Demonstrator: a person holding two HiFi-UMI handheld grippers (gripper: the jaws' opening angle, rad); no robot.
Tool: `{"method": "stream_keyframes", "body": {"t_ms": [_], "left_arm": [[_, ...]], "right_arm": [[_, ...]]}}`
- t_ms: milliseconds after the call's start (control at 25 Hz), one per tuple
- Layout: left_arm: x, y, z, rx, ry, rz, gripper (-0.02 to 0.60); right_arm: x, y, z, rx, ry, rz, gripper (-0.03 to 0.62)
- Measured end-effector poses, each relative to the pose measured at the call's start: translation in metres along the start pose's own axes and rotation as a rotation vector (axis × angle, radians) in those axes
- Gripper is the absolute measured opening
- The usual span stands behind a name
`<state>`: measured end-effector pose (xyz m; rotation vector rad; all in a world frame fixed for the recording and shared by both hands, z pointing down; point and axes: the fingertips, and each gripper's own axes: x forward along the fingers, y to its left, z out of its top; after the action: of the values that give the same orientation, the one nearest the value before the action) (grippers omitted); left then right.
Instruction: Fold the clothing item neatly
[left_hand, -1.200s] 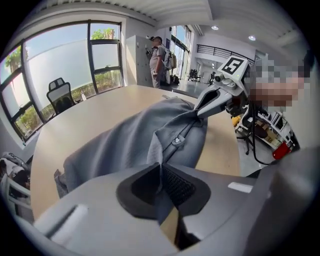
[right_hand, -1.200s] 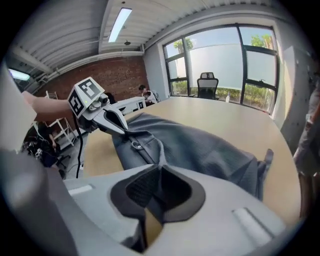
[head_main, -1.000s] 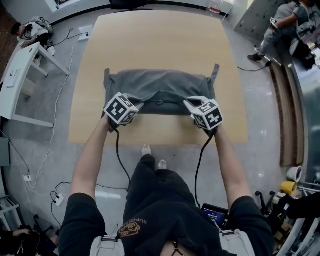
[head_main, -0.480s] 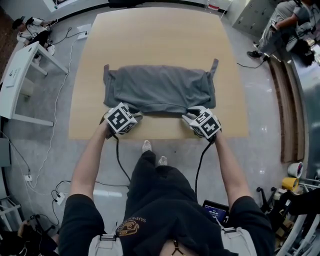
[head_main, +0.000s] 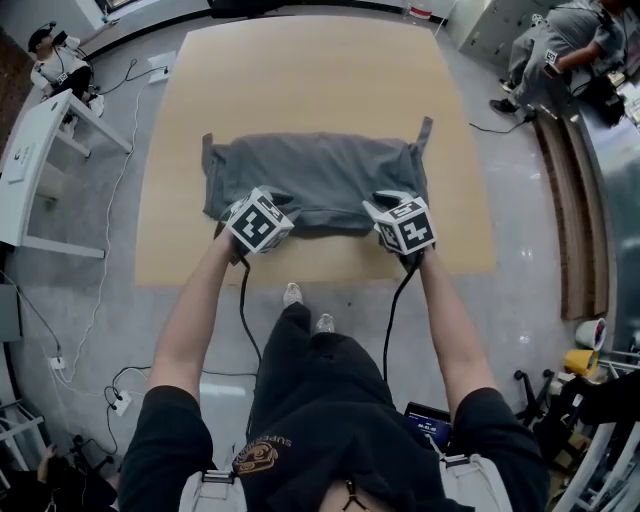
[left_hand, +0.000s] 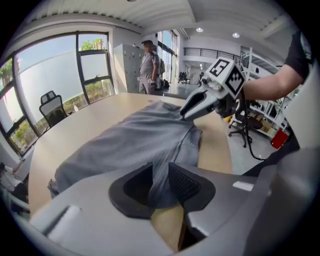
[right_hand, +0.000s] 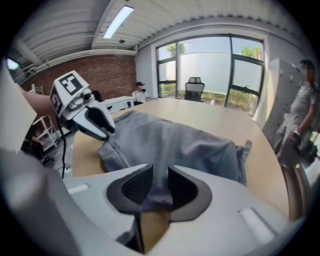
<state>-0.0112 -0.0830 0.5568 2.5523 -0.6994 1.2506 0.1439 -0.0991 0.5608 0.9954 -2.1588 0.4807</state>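
**A:** How are the arms set?

**B:** Both arms reach up from the bottom of the head view, side by side. The left gripper (head_main: 276, 202) and the right gripper (head_main: 386, 203) tilt down at the lower edge of the grey garment (head_main: 320, 170).

**A:** And the jaws?

**B:** Both pairs have just been opening and now stand apart. A fold of the near hem runs up between the left gripper's pads (left_hand: 186, 185), and another runs between the right gripper's pads (right_hand: 132, 188). The cloth sits in the gap and is not pinched.

**A:** Where does the garment lie?

**B:** It lies flat across the middle of the table (head_main: 310, 70), folded into a wide band, with a narrow tab of cloth sticking up at each upper corner.

**A:** How much room is there around it?

**B:** Bare wood fills the upper part of the frame beyond it. Wood margins show at left and right, and only a thin strip lies between the hem and the table's lower edge.
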Motion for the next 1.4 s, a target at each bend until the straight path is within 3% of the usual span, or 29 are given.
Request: {"method": "stream_keyframes", "body": {"t_ms": [120,200,360,480,640,760,840,960,1120,1160,1240,1400], "left_arm": [[0.015,0.013,-0.028,-0.048,0.088,0.01,0.11],[0.017,0.014,-0.044,-0.102,0.099,-0.017,0.11],[0.005,0.014,-0.047,-0.124,0.081,-0.048,0.11],[-0.023,0.03,-0.028,-0.138,0.013,-0.039,0.11],[-0.055,0.111,-0.004,-0.169,-0.052,0.147,0.11],[-0.06,0.179,-0.009,-0.23,-0.032,0.292,0.11],[-0.054,0.215,-0.02,-0.277,-0.007,0.332,0.109],[-0.035,0.25,-0.038,-0.338,0.046,0.318,0.095],[0.006,0.249,-0.06,-0.416,0.142,0.187,0.126],[0.013,0.245,-0.061,-0.412,0.154,0.16,0.124],[0.019,0.24,-0.059,-0.364,0.162,0.138,0.036],[0.011,0.247,-0.062,-0.283,0.156,0.184,0.011]], "right_arm": [[0.003,-0.036,-0.021,0.124,0.068,-0.089,0.095],[0.003,-0.046,-0.043,0.157,0.13,-0.091,0.095],[-0.005,-0.052,-0.057,0.193,0.139,-0.058,0.095],[-0.027,-0.062,-0.041,0.174,0.095,-0.044,0.095],[-0.033,-0.098,0.006,0.196,0.006,-0.086,0.095],[-0.017,-0.124,0.037,0.228,-0.035,-0.111,0.095],[-0.003,-0.144,0.051,0.244,-0.039,-0.136,0.098],[0.02,-0.179,0.065,0.285,-0.022,-0.204,0.106],[0.051,-0.199,0.045,0.348,0.089,-0.213,0.112],[0.057,-0.198,0.037,0.336,0.124,-0.202,0.112],[0.063,-0.197,0.031,0.285,0.16,-0.196,0.065],[0.063,-0.2,0.033,0.224,0.132,-0.225,0.038]]}}
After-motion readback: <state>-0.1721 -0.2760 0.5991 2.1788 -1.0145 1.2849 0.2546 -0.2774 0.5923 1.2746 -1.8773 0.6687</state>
